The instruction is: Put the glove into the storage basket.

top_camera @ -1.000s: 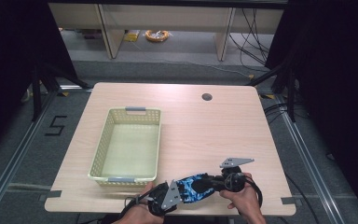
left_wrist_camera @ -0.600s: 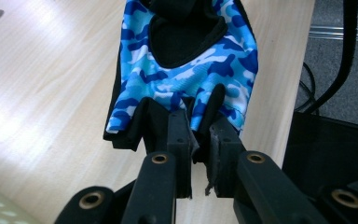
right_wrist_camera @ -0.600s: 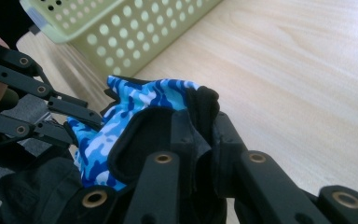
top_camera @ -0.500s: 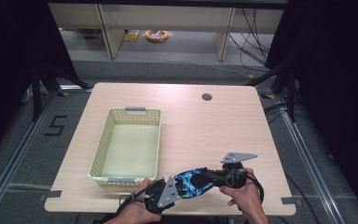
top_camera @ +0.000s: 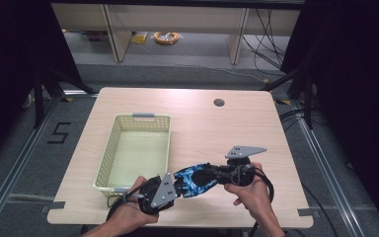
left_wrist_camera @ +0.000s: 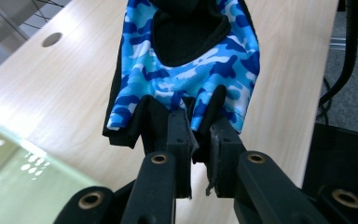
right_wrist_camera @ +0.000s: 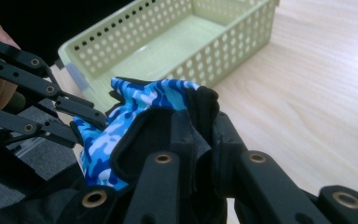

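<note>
A blue camouflage glove [top_camera: 195, 179] with black trim hangs stretched between my two grippers above the table's front edge. My left gripper [top_camera: 173, 185] is shut on its finger end; in the left gripper view the black jaws pinch the glove [left_wrist_camera: 186, 70] at the gripper [left_wrist_camera: 198, 140]. My right gripper [top_camera: 216, 174] is shut on the glove's black cuff end, and in the right gripper view its jaws close on the fabric [right_wrist_camera: 140, 105] at the gripper [right_wrist_camera: 200, 135]. The left gripper's black linkage [right_wrist_camera: 32, 93] shows there at the left.
A pale green perforated basket [top_camera: 107, 163] stands empty on the left half of the wooden table [top_camera: 202, 123]; it also appears as the basket [right_wrist_camera: 177, 42] behind the glove. A small round hole [top_camera: 219, 102] lies at the table's far right. Cables trail off the front edge.
Both hands have lifted, carrying the glove up off the table surface and slightly away from the front edge. Both grips stay closed on it.
</note>
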